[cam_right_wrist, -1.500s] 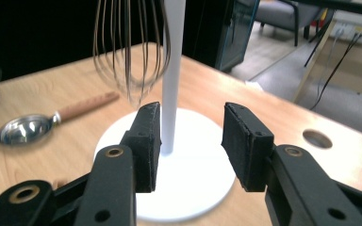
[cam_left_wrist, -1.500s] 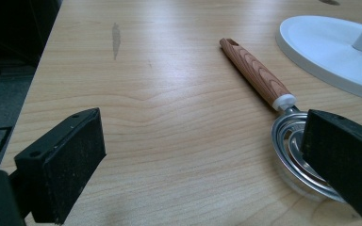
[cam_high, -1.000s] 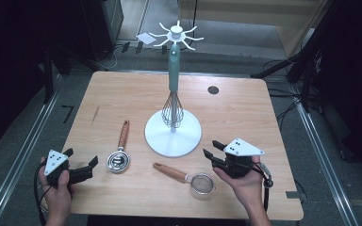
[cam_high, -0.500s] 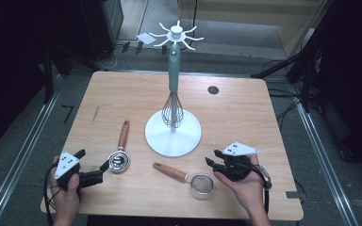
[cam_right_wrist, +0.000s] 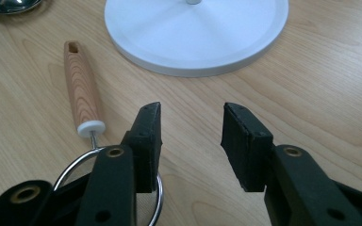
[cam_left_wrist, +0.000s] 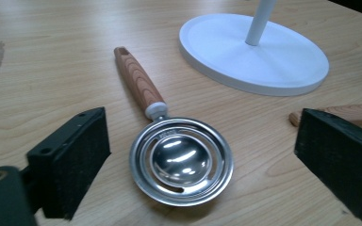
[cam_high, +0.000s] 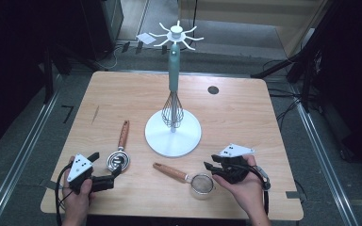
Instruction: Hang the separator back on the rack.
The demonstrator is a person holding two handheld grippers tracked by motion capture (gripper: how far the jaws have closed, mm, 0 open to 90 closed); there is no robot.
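Left gripper is held agape, jaws lately narrowing, framing the untouched egg separator. Right gripper gapes empty; strainer rim is partly hidden.

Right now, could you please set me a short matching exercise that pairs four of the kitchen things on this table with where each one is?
Things:
1. whisk
2. egg separator
3. small strainer
4. white stand base

Places:
A. lying flat between the open jaws of the left gripper
B. middle of the wooden table, carrying the upright pole
C. hanging upright on the stand, teal handle up
D. near the table's front edge, just beside the right gripper

Pairs: 1-C, 2-A, 3-D, 4-B
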